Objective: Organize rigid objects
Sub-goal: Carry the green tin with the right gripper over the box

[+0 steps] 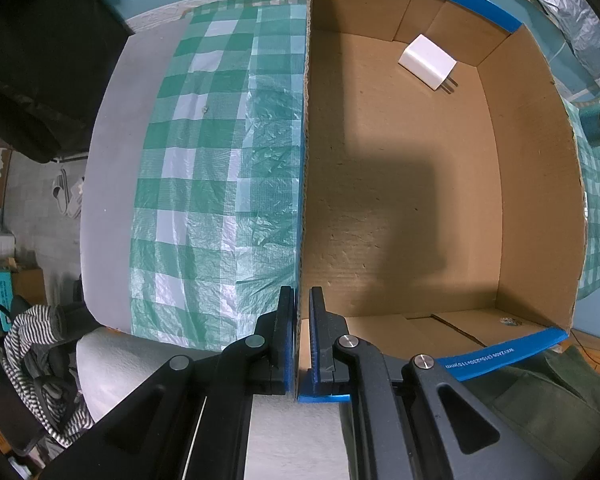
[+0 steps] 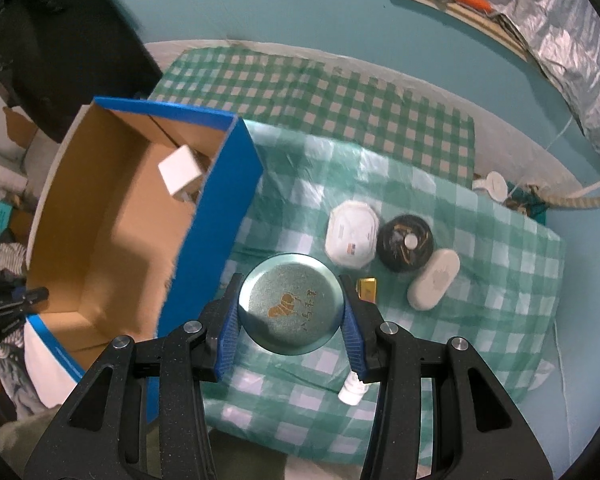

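A blue-edged cardboard box (image 1: pixel 496 168) stands on the checked cloth and also shows in the right wrist view (image 2: pixel 216 204). A white charger plug (image 1: pixel 427 61) lies inside it at the far end, also seen in the right wrist view (image 2: pixel 179 172). My left gripper (image 1: pixel 301 300) is shut on the box's left wall near its front corner. My right gripper (image 2: pixel 291 288) is shut on a round teal tin (image 2: pixel 290 303) with a gold emblem, held above the cloth just right of the box.
On the green checked cloth (image 2: pixel 480 312) lie a white octagonal box (image 2: pixel 352 234), a black round container (image 2: pixel 405 242), a white oval case (image 2: pixel 434 279), a gold bar (image 2: pixel 368 289) and a small white bottle (image 2: pixel 352 390). A dark bag (image 1: pixel 40 60) sits at the far left.
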`<state>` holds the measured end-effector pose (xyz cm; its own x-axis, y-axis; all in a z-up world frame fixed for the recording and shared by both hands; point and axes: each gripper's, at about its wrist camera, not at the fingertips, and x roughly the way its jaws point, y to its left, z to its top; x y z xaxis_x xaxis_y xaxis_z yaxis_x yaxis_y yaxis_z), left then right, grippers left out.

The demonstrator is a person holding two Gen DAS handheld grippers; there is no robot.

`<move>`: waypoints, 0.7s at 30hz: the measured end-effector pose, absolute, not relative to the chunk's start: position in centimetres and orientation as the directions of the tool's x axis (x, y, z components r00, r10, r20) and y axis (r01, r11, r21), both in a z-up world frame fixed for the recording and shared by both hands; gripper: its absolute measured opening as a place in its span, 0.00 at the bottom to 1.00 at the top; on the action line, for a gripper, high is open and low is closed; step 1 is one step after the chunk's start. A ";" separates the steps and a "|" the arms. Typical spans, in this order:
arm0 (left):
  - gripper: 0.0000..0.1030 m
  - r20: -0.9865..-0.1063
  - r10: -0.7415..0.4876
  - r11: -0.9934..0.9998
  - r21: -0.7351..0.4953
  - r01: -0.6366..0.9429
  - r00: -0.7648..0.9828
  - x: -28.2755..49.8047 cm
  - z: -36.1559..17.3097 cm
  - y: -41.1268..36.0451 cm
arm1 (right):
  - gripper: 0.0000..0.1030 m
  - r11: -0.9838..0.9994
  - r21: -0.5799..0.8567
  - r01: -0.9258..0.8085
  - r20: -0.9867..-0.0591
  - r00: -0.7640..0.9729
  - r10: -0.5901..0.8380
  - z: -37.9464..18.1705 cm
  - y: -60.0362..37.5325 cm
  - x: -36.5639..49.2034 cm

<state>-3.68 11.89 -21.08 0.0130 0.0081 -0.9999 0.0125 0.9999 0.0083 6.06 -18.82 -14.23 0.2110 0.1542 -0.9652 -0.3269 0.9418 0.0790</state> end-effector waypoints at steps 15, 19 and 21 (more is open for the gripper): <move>0.06 -1.000 0.019 1.000 0.019 0.020 0.013 -3.8 -21.0 11.7 | 0.43 0.903 0.080 -0.421 -0.954 0.230 0.191 -11.5 -14.5 8.8; 0.07 -1.000 0.017 1.000 0.017 0.020 0.012 -3.9 -20.9 11.8 | 0.43 0.891 0.098 -0.444 -0.949 0.229 0.218 -11.5 -12.8 9.7; 0.06 -1.000 0.017 1.000 0.017 0.019 0.014 -3.8 -20.8 11.8 | 0.43 0.883 0.099 -0.460 -0.948 0.225 0.224 -11.7 -11.8 10.2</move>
